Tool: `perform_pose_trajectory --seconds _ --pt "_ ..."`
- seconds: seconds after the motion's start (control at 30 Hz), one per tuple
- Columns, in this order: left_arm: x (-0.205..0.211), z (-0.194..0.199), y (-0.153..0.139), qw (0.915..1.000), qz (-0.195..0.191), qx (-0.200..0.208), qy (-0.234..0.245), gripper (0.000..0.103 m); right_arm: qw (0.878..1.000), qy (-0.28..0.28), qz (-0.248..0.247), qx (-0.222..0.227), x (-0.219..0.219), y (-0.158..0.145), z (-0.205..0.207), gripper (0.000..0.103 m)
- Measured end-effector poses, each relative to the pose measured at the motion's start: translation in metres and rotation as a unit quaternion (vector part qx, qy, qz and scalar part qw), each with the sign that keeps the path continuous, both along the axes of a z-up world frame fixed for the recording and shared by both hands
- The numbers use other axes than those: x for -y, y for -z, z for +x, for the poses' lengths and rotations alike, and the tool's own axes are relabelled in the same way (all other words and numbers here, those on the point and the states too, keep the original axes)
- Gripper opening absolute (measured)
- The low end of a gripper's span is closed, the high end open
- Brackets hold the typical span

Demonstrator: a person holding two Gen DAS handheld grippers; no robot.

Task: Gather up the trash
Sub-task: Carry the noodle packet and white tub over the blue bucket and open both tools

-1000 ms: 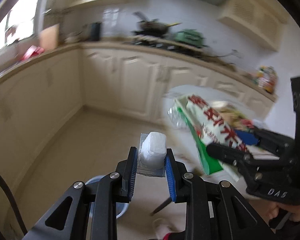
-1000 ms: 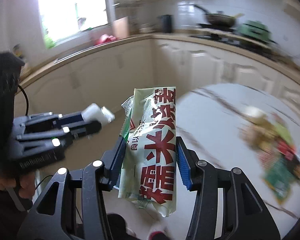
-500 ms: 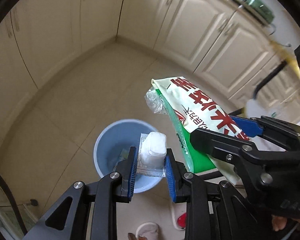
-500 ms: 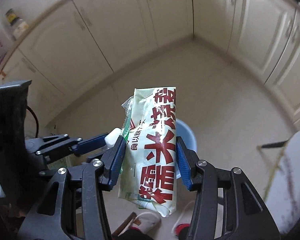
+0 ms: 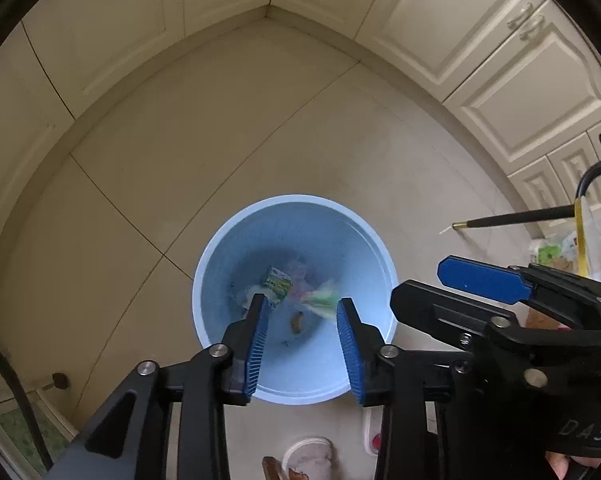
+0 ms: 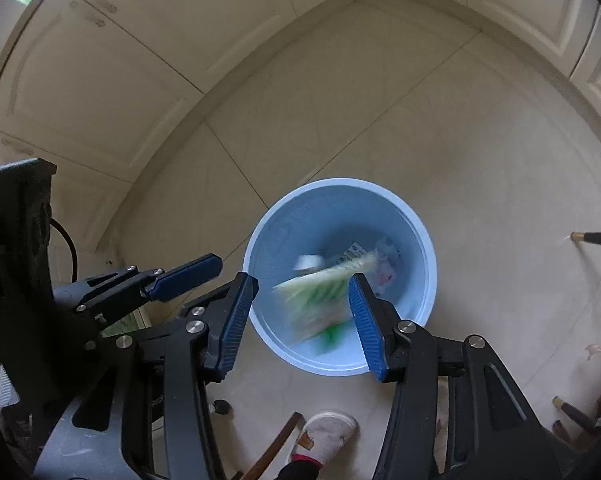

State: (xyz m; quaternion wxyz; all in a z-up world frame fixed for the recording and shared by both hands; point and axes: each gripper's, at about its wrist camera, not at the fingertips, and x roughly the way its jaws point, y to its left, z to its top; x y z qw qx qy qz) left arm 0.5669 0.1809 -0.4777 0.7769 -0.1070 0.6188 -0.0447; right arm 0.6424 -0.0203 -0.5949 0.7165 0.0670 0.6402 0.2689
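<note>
we hold both grippers over the blue bin (image 5: 374,256) on the tiled floor (image 5: 204,152), cabinets (image 5: 472,36) beyond. the left gripper (image 5: 300,336) has just been opening, nothing between its jaws. the right gripper (image 6: 302,312) stands released, the blurred green-and-white wrapper (image 6: 320,300) in the bin's mouth. "das" shows on the right gripper's body. a slipper (image 6: 324,432) lies near.

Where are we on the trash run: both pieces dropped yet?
Done: trash already lies in the blue bin, including a small green-and-white carton. In hand: nothing. The left tongs have just been opening and are empty above the bin; the right tongs stand open, with the green-and-white wrapper blurred, falling into the bin. Left: packaging at the right edge of the left view.
</note>
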Motion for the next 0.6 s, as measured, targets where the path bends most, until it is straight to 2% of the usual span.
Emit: perform_pose_trajectory --seconds 0.13,0.2,0.27,0.43,0.5,0.6 --pt "-0.012 -0.003 -0.012 0.9997 0.001 0.012 -0.019 0.04 1.0 -0.002 -0.004 0.016 0.002 -0.013 -0.003 0.051" --pt "-0.018 -0.01 -0.026 0.9994 0.007 0.018 -0.029 0.04 0.999 0.0 -0.013 0.032 -0.007 -0.034 -0.006 0.06" --pt "-0.023 -0.024 -0.044 0.9987 0.02 0.021 -0.042 0.045 0.999 -0.003 -0.016 0.047 -0.007 -0.049 -0.014 0.061" --pt "-0.04 -0.058 -0.101 0.9951 0.044 0.045 -0.076 0.05 0.996 -0.014 -0.032 0.082 -0.011 -0.097 -0.035 0.071" --pt "-0.043 -0.083 -0.132 0.9918 0.055 0.071 -0.091 0.052 0.993 -0.015 -0.043 0.105 -0.016 -0.122 -0.051 0.082" --pt "-0.044 -0.107 -0.179 0.9855 0.068 0.114 -0.105 0.059 0.989 -0.02 -0.042 0.141 -0.02 -0.16 -0.076 0.083"
